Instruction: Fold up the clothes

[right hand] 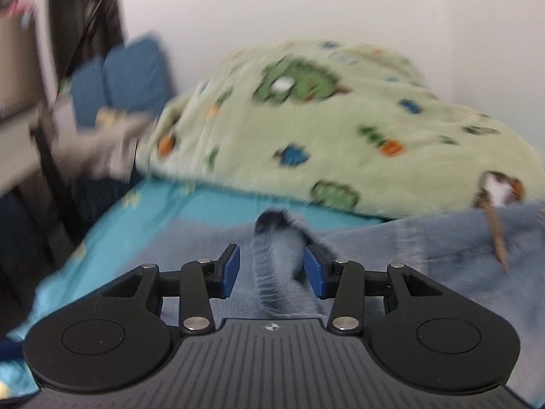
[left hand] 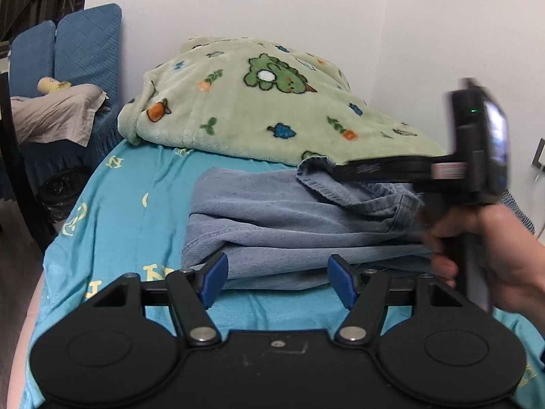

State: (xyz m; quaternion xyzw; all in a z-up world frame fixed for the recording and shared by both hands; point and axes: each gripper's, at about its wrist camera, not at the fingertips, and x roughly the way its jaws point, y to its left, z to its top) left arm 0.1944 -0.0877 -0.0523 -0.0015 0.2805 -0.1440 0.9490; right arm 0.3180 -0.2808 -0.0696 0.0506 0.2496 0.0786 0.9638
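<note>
Jeans [left hand: 293,218]: one faded light-blue pair, lying partly folded on the turquoise bed sheet [left hand: 129,204], just in front of the green blanket [left hand: 259,102]
Left tool [left hand: 277,281]: gaping wide, holding nothing
Right tool [right hand: 272,271]: standing wide around a raised denim fold; contact unclear; this view is blurring

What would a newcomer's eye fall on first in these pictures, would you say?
Probably the pale green fleece blanket with cartoon prints, heaped at the far side of the bed against the white wall. Next come the light blue jeans, folded on the turquoise sheet in front of it. The left tool stands open at their near edge, and the right tool, also open, has a raised ridge of denim between its fingers.
</note>
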